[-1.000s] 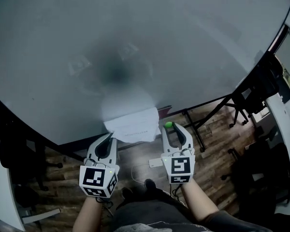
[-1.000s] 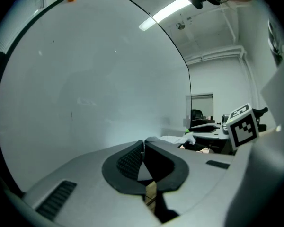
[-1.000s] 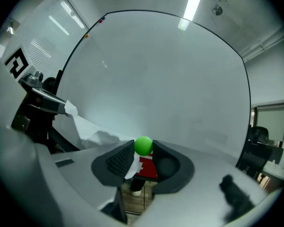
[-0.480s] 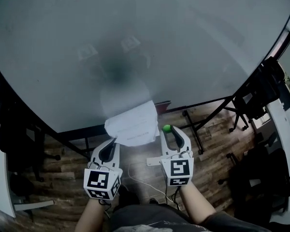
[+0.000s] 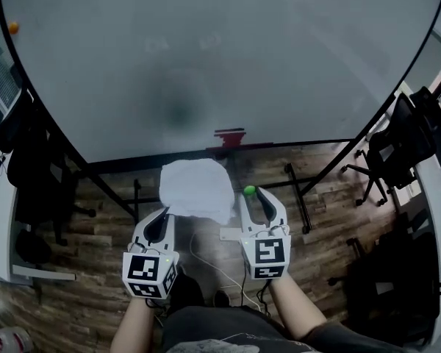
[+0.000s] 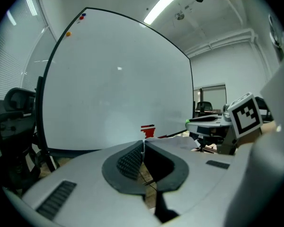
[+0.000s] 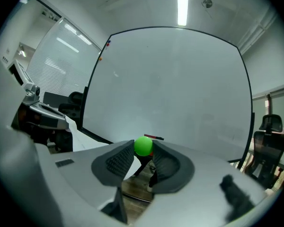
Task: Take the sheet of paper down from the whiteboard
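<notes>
The white sheet of paper point(image 5: 196, 188) hangs clear of the whiteboard point(image 5: 220, 57), over the wooden floor. My left gripper point(image 5: 166, 212) is shut on its near left edge; in the left gripper view the paper point(image 6: 173, 142) runs off to the right from the closed tips point(image 6: 143, 143). My right gripper point(image 5: 251, 191) is shut on a green ball magnet point(image 5: 249, 190), just right of the sheet. In the right gripper view the green magnet point(image 7: 143, 145) sits pinched between the pads, with the whiteboard point(image 7: 180, 89) beyond and the paper point(image 7: 78, 131) at left.
A red eraser point(image 5: 229, 136) rests on the board's tray. An orange magnet point(image 5: 13, 28) sticks at the board's top left. Office chairs stand at the right point(image 5: 397, 145) and the left point(image 5: 29, 160). A cable point(image 5: 206, 259) lies on the floor near the person's feet.
Both grippers have drawn back from the whiteboard. The sheet came away with the left gripper and now hangs below the tray line; the green magnet stayed in the right gripper.
</notes>
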A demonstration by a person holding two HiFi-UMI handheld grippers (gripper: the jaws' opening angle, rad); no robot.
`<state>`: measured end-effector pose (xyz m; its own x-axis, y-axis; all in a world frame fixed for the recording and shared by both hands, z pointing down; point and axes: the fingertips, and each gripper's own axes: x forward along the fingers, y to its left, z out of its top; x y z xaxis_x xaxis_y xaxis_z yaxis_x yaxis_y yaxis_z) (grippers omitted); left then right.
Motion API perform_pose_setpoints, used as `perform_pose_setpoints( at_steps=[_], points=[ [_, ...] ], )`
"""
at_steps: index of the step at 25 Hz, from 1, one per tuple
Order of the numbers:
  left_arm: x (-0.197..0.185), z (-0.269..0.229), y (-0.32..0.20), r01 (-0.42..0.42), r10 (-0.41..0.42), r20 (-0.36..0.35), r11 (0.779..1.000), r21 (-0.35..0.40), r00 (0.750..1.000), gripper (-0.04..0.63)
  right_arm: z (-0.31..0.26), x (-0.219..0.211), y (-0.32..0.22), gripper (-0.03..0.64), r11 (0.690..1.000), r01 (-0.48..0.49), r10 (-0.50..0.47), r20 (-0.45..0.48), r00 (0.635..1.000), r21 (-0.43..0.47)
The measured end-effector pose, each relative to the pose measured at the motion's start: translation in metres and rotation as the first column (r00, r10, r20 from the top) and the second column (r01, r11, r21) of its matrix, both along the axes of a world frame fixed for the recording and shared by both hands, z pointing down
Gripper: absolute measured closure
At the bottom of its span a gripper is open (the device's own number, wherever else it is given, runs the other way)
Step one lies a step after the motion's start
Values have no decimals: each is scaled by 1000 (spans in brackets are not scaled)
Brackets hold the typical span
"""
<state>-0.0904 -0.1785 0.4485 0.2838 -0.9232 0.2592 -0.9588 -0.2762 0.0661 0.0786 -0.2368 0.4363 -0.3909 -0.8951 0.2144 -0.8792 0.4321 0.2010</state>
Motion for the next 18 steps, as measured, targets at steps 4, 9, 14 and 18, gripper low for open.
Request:
perform_pose_setpoints(
  at_steps=[4,9,14,18],
  points=[
    [22,6,27,43,-42,18,999,-21,999,581,7,21,18,499,999,35,-34,18,999,-16],
    [35,8,49,81,-80,45,996,-32,996,581,18,35,28,499,997,67,-66,19,998,-27],
    [39,16,57,86,-84,44,995,-55,995,581,23,40,34,499,997,62,-61,31,998,-41],
    [41,27,71,78,-77,17,995,-66,997,581,29,43,48,499,997,56,-55,14,998,-46]
  ],
)
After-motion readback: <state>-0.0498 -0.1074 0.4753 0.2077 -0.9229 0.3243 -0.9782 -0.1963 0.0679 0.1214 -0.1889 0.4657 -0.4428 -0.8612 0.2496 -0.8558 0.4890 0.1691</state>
